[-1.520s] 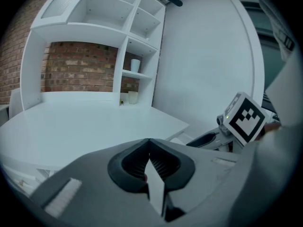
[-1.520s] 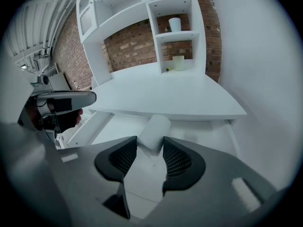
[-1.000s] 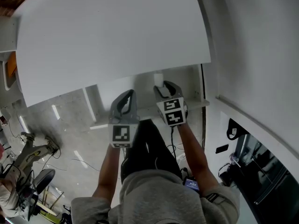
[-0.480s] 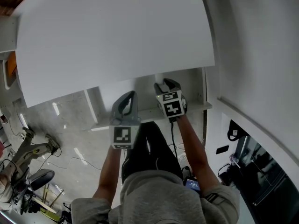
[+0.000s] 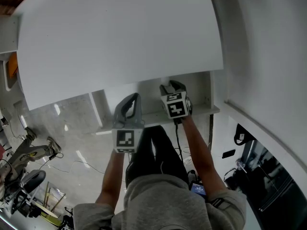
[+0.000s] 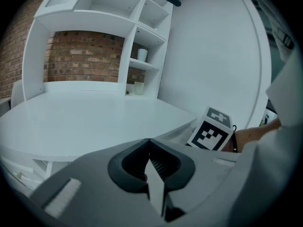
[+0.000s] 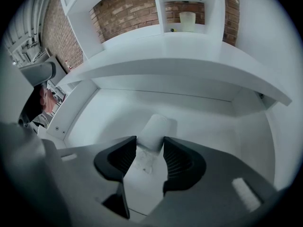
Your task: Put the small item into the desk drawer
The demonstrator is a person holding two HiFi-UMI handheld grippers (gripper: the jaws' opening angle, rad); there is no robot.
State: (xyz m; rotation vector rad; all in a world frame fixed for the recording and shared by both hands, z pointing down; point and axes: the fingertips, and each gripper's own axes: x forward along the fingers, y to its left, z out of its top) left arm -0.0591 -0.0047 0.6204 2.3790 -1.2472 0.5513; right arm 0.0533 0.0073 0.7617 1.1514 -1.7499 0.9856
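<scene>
The white desk top (image 5: pixel 120 37) fills the upper head view, and the open drawer (image 5: pixel 153 115) juts out under its near edge. My right gripper (image 5: pixel 171 86) points steeply down into that drawer. In the right gripper view a small white oblong item (image 7: pixel 155 126) sits between the right gripper's (image 7: pixel 149 141) pads, its far end near the drawer floor (image 7: pixel 208 122). The jaws have just been opening slightly, with the pads still against the item's sides. My left gripper (image 5: pixel 130 102) hovers by the drawer's front, shut and empty, as the left gripper (image 6: pixel 149 144) shows in its own view.
Open shelves with a pale cup (image 7: pixel 187 20) stand at the desk's back against a brick wall (image 7: pixel 128 11). A white wall (image 5: pixel 268 56) bounds the right side. Gear and cables lie on the shiny floor (image 5: pixel 72 123) at left. The person's legs are right below the drawer.
My right gripper has sunk deeper into the drawer, and the item's white end that showed beyond its jaws in the head view is now hidden. The left gripper has stayed put.
</scene>
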